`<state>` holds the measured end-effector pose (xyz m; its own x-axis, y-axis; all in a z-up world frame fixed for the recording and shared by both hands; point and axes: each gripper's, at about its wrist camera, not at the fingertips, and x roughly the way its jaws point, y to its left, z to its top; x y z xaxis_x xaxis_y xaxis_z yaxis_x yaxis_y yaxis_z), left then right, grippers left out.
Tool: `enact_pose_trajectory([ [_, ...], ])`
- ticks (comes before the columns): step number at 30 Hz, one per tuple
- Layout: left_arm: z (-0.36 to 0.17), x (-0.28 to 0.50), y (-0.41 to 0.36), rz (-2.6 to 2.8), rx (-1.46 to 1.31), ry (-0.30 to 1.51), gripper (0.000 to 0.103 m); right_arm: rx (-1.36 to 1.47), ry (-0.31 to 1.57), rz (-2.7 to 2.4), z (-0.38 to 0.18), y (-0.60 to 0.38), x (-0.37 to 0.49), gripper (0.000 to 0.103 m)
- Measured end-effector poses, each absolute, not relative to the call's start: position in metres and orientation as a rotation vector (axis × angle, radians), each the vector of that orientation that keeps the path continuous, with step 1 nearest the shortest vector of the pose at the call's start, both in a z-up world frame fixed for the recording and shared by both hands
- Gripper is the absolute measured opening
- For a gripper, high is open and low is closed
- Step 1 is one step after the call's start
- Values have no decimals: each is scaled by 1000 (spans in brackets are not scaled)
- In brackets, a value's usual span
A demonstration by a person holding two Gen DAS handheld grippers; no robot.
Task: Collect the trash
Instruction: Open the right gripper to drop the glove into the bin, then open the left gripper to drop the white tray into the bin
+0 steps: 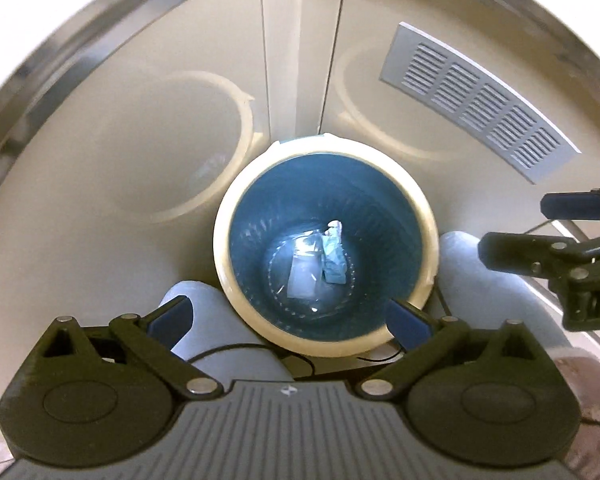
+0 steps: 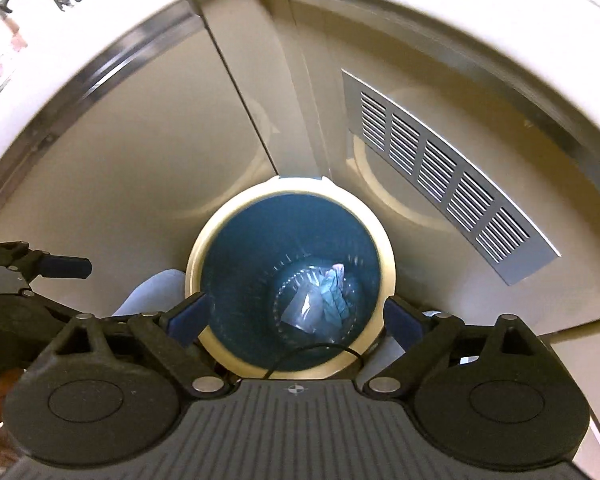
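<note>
A round bin with a cream rim (image 1: pixel 220 240) and a blue inside stands on the floor against beige cabinet doors. At its bottom lie a clear plastic wrapper (image 1: pixel 304 276) and a crumpled teal scrap (image 1: pixel 334 260). My left gripper (image 1: pixel 288 314) hangs above the bin's near rim, open, with nothing between its blue pads. My right gripper (image 1: pixel 528 228) is at the right, also open and empty. In the right wrist view the same bin rim (image 2: pixel 196 264), wrapper (image 2: pixel 300 312) and scrap (image 2: pixel 336 292) lie below my right gripper (image 2: pixel 296 314). A finger (image 2: pixel 66 267) of my left gripper shows at the left.
A grey vent grille (image 1: pixel 480 100) sits in the right cabinet door. A white counter edge (image 2: pixel 100 32) overhangs the doors. A person's knees in light blue trousers (image 1: pixel 480 272) flank the bin on both sides. A thin black cable (image 1: pixel 240 350) runs by the near rim.
</note>
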<state>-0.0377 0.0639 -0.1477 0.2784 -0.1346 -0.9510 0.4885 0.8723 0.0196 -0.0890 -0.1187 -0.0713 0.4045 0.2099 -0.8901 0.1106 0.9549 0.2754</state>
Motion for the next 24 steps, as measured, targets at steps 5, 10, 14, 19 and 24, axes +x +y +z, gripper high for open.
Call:
enact_pose_trajectory([
  [5, -132, -52, 69, -421, 327, 1181, 103, 294, 1127, 77, -58, -113, -106, 96],
  [10, -120, -62, 73, -413, 315, 1146, 103, 300, 1108, 59, -52, -112, -115, 100],
  [14, -114, -68, 74, -421, 315, 1120, 103, 303, 1088, 61, -50, -106, -119, 103],
  [19, -102, -77, 74, -414, 331, 1048, 103, 287, 1032, 98, -43, -100, -126, 103],
  [24, -89, -85, 77, -396, 347, 967, 103, 288, 993, 115, -37, -102, -135, 103],
])
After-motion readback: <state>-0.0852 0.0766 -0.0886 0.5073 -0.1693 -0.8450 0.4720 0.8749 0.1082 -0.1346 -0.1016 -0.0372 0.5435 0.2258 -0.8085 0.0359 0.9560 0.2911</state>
